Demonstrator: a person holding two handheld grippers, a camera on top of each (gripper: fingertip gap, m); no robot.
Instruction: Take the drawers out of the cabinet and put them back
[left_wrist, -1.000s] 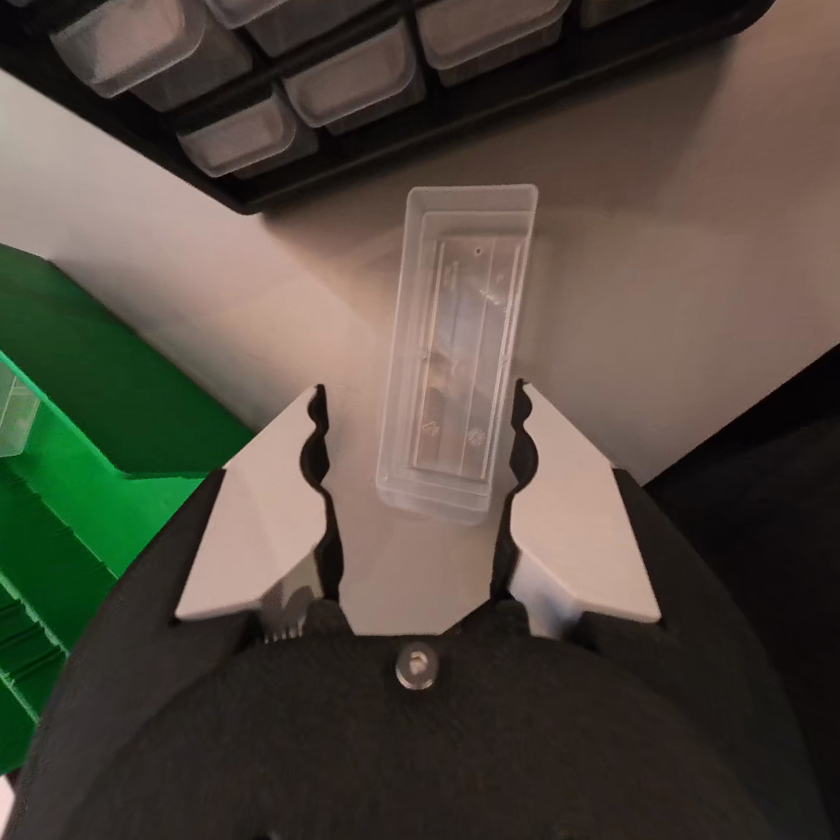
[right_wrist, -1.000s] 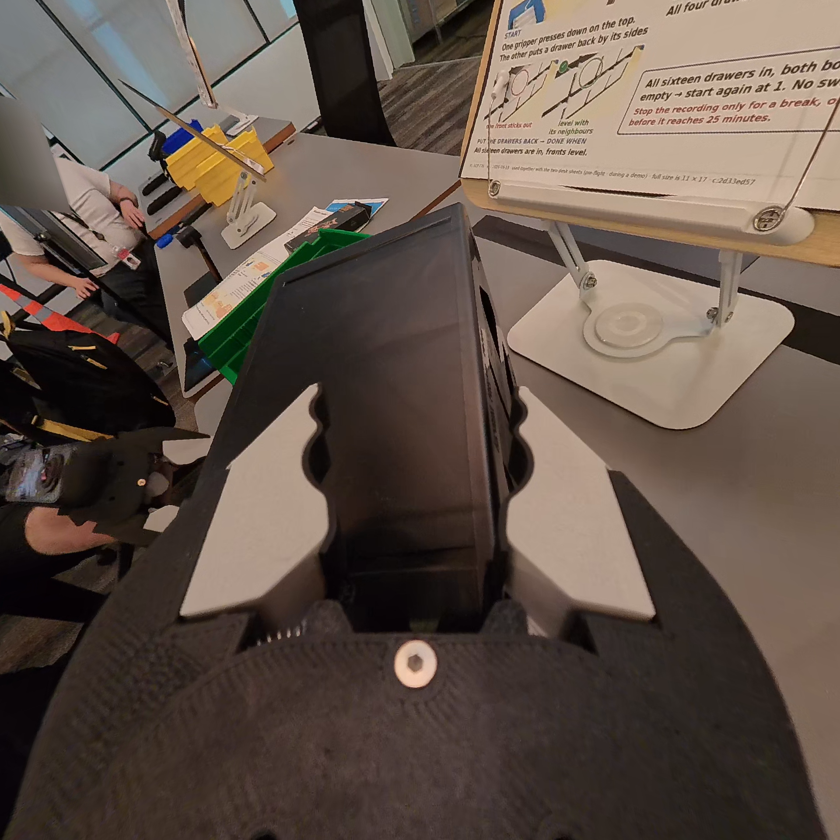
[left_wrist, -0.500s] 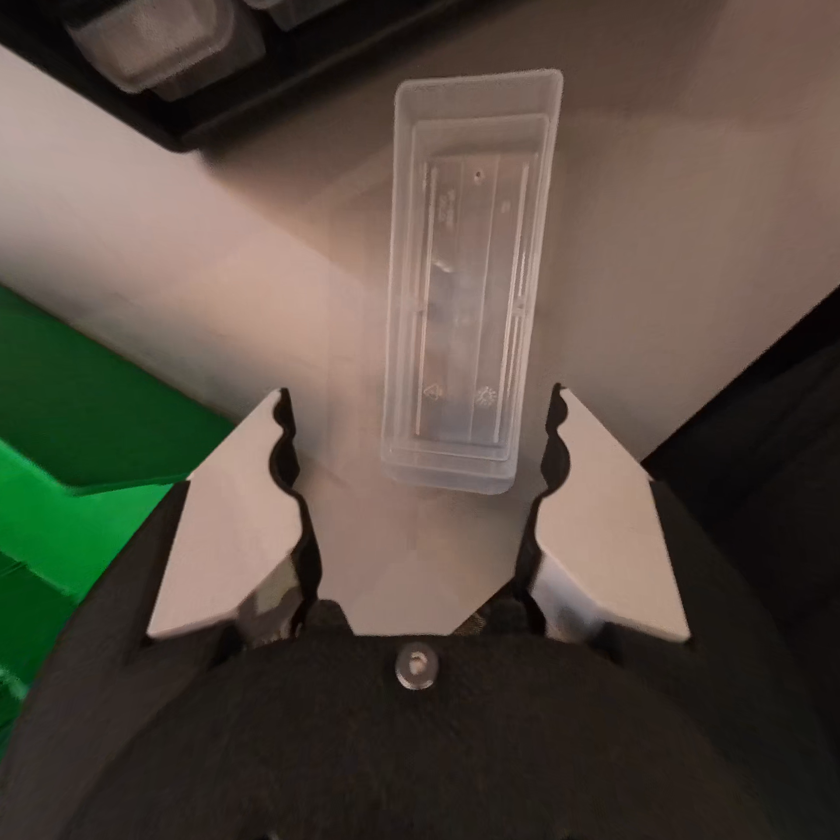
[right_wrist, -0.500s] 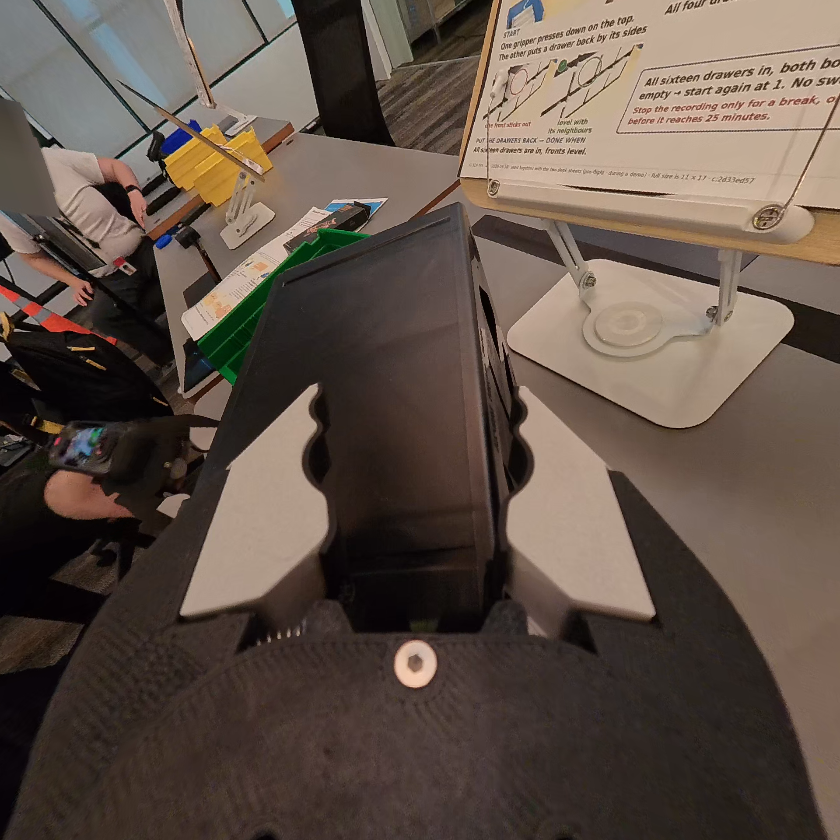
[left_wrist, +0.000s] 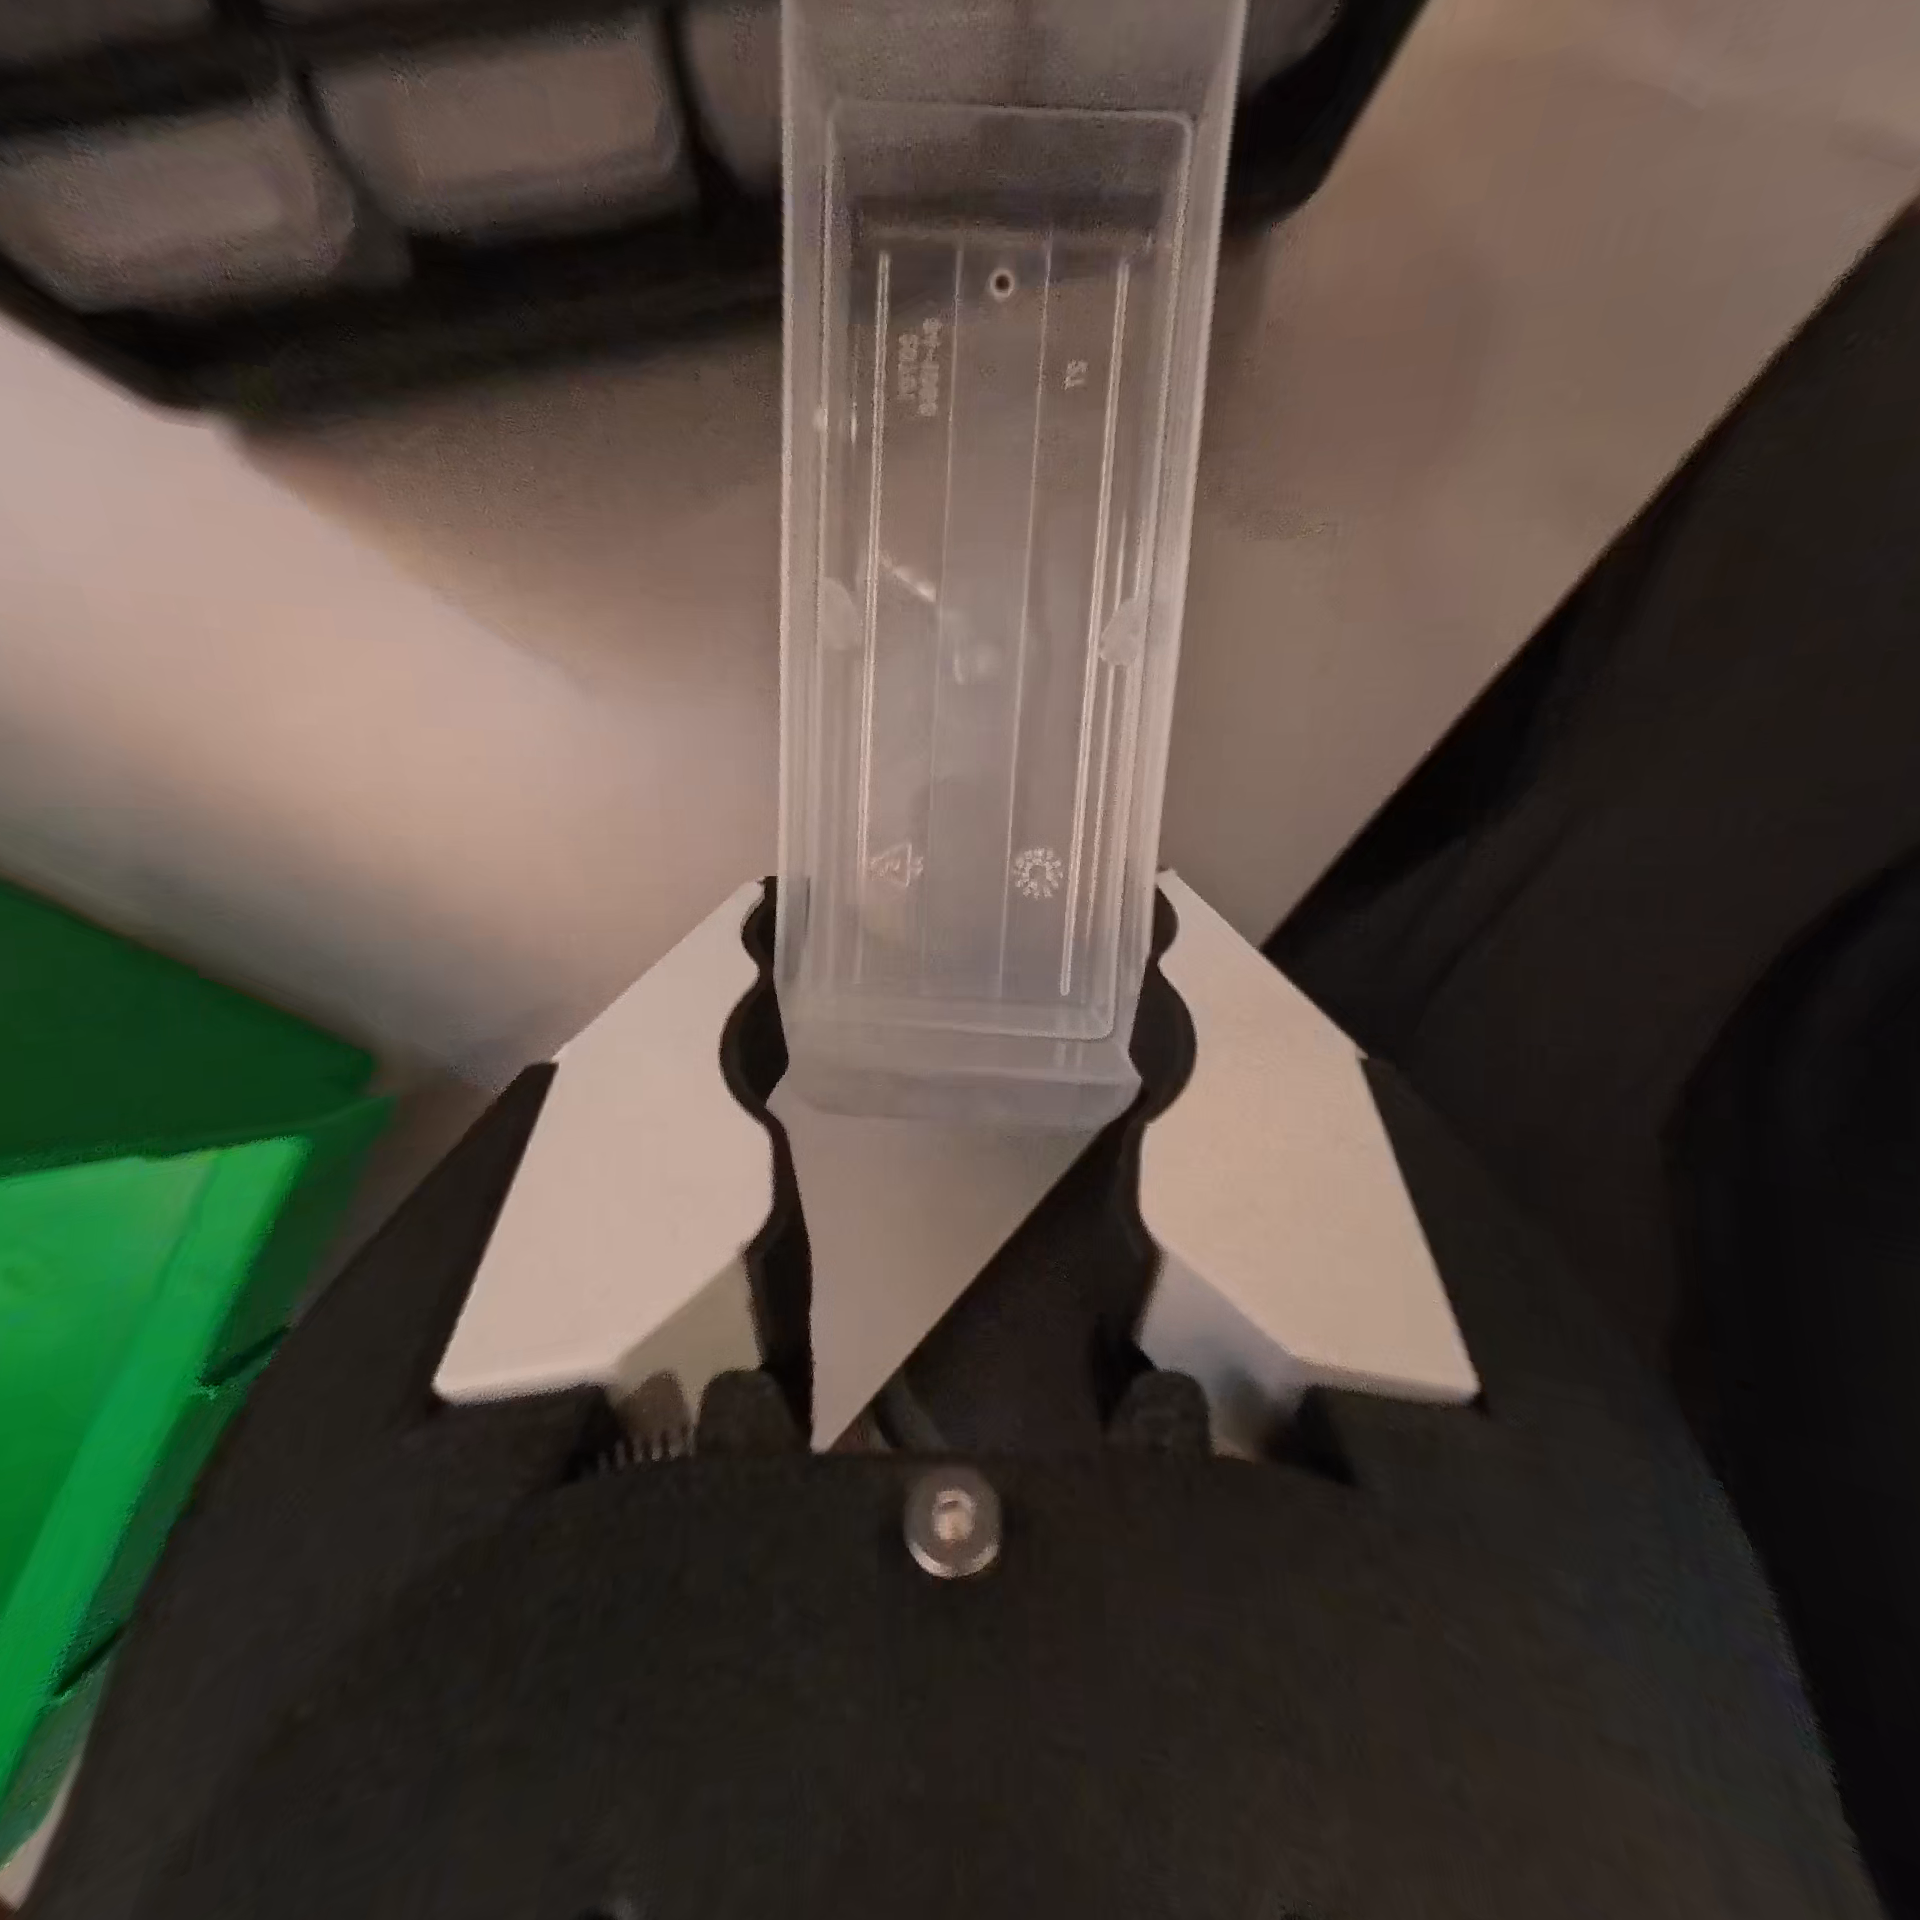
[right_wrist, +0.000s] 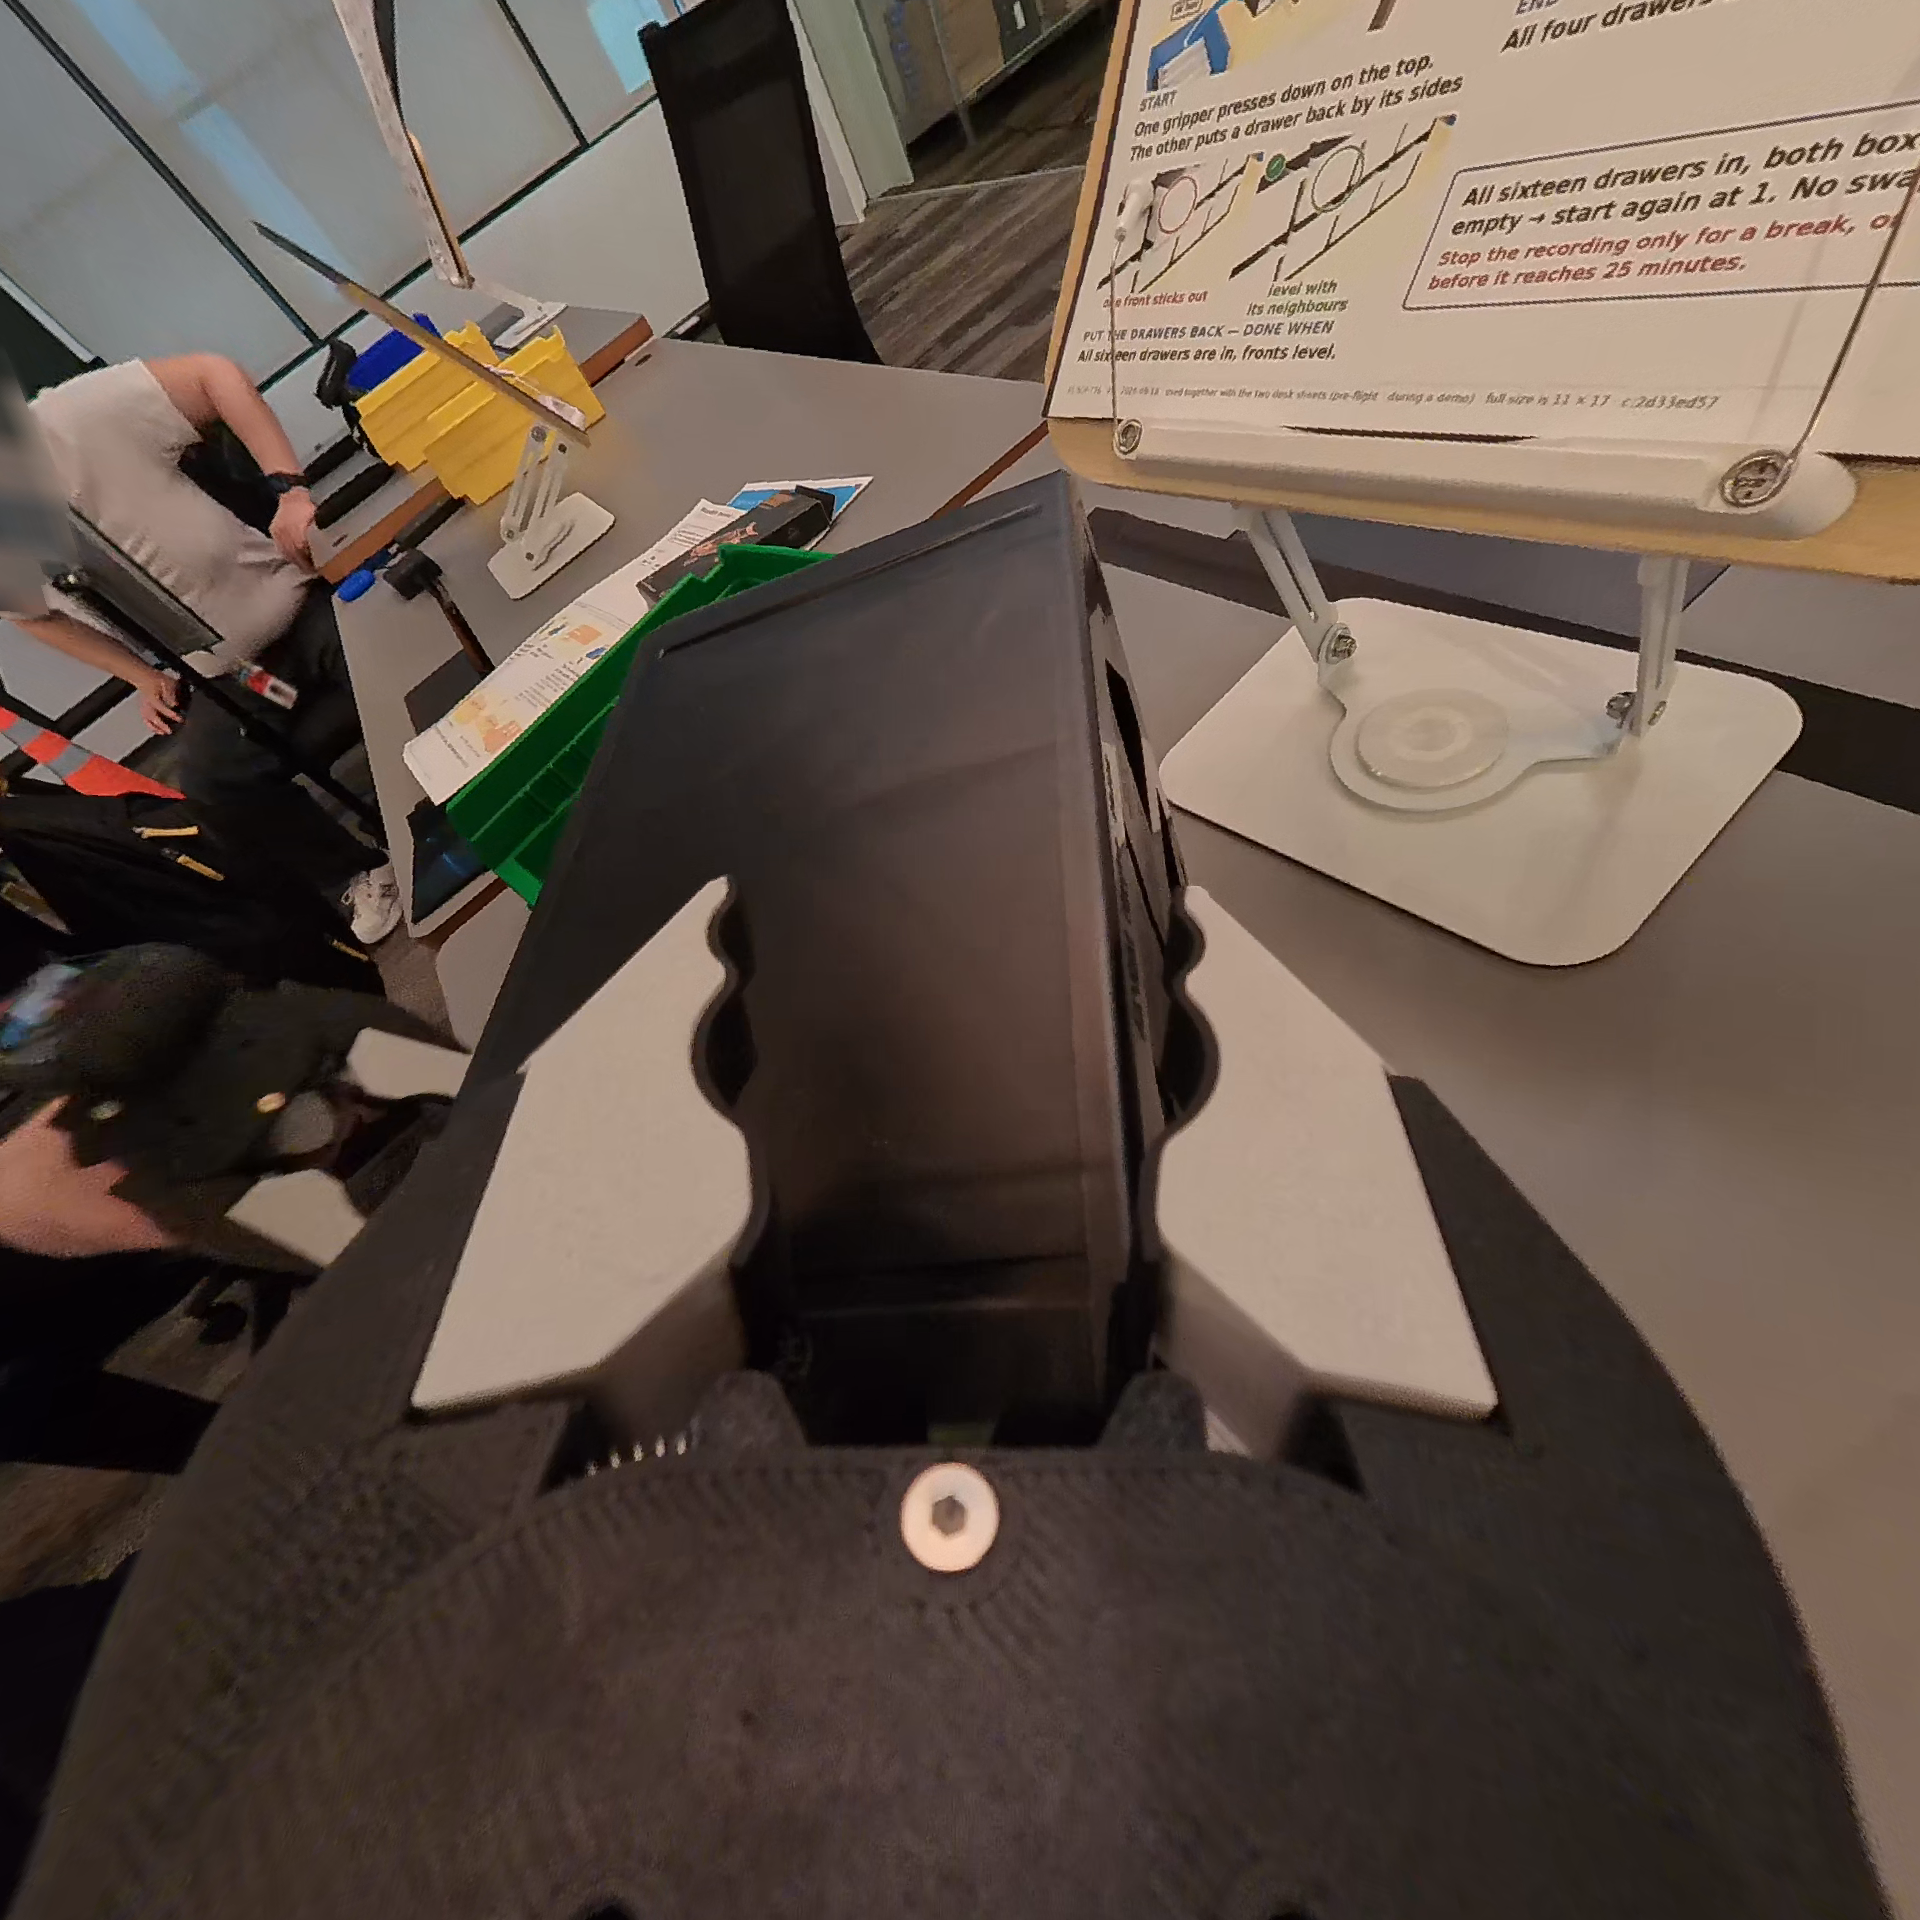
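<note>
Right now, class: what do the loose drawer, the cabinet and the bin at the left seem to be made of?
Drawer: clear moulded plastic, glossy; the table shows through it and moulded marks sit in its base.
Cabinet: black, probably plastic, smooth with a dull sheen.
Bin: green, likely plastic, uniform colour; blurred, so uncertain.

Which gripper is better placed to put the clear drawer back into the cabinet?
Left. The left gripper is shut on the clear drawer, aimed at the cabinet; the right gripper rests on its top.
</note>
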